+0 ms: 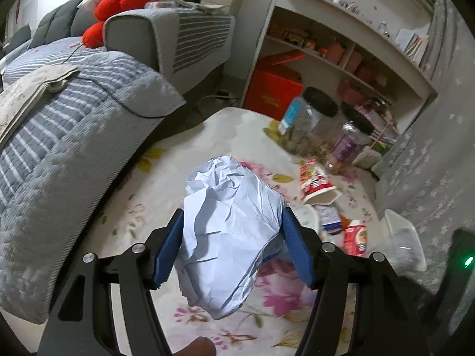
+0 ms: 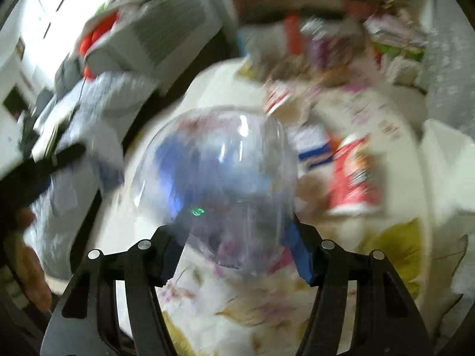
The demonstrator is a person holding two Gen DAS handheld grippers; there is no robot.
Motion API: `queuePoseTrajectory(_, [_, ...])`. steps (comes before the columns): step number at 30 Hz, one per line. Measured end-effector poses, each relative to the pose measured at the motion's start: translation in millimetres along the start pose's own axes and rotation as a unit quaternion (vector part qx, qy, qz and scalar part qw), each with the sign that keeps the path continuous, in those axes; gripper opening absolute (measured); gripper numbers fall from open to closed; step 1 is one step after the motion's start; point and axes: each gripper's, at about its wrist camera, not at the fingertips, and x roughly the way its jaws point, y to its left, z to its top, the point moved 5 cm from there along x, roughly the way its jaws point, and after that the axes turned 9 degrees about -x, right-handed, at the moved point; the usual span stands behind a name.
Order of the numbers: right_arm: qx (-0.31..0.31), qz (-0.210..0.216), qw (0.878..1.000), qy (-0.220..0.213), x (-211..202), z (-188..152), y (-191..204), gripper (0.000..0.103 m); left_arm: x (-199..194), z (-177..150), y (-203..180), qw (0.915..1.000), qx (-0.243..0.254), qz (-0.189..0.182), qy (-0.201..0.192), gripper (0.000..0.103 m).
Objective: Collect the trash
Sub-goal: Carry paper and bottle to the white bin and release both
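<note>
My left gripper [image 1: 231, 228] is shut on a large crumpled ball of white paper [image 1: 228, 231] and holds it above the floral tablecloth [image 1: 166, 178]. My right gripper [image 2: 234, 237] is shut on a clear plastic cup or bottle [image 2: 213, 172], seen bottom-first; this view is badly blurred. On the table beyond lie a red-and-white paper cup on its side [image 1: 317, 182], a small blue-and-white carton [image 1: 328, 218] and a red snack cup [image 1: 356, 237]. The red cup [image 2: 353, 175] and the carton [image 2: 314, 148] also show in the right wrist view.
Two clear jars with black lids [image 1: 308, 118] [image 1: 350, 139] stand at the table's far side. A white plastic container [image 1: 406, 240] sits at the right. A grey sofa with a striped cover [image 1: 74, 124] lies left, a white shelf unit [image 1: 341, 47] behind.
</note>
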Motion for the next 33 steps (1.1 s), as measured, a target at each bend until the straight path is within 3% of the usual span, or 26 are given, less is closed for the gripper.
queuePoseTrajectory(7, [0.062, -0.075, 0.992, -0.082, -52.1, 46.0, -103.5, 0.059, 9.3, -8.3, -68.1, 0.9985, 0.033, -0.044, -0.002, 0.064])
queuePoseTrajectory(12, [0.13, -0.104, 0.978, -0.126, -81.8, 51.1, -180.6, 0.059, 23.6, -24.0, -136.0, 0.9935, 0.072, -0.087, 0.01, 0.064])
queuePoseTrajectory(18, [0.224, -0.126, 0.954, -0.156, -104.3, 38.5, -275.3, 0.059, 54.0, -54.1, -237.4, 0.9809, 0.131, -0.135, 0.05, 0.064])
queuePoseTrajectory(22, [0.251, -0.147, 0.941, -0.171, -115.6, 30.1, -312.9, 0.059, 73.0, -79.0, -315.7, 0.97, 0.163, -0.164, 0.075, 0.064])
queuePoseTrajectory(29, [0.266, -0.191, 0.925, -0.192, -131.8, 20.9, -348.3, 0.059, 94.2, -106.5, -403.7, 0.9552, 0.195, -0.197, 0.105, 0.067])
queuePoseTrajectory(33, [0.278, -0.199, 0.919, -0.199, -135.7, 17.5, -368.5, 0.059, 104.2, -115.5, -435.2, 0.9483, 0.205, -0.207, 0.126, 0.08])
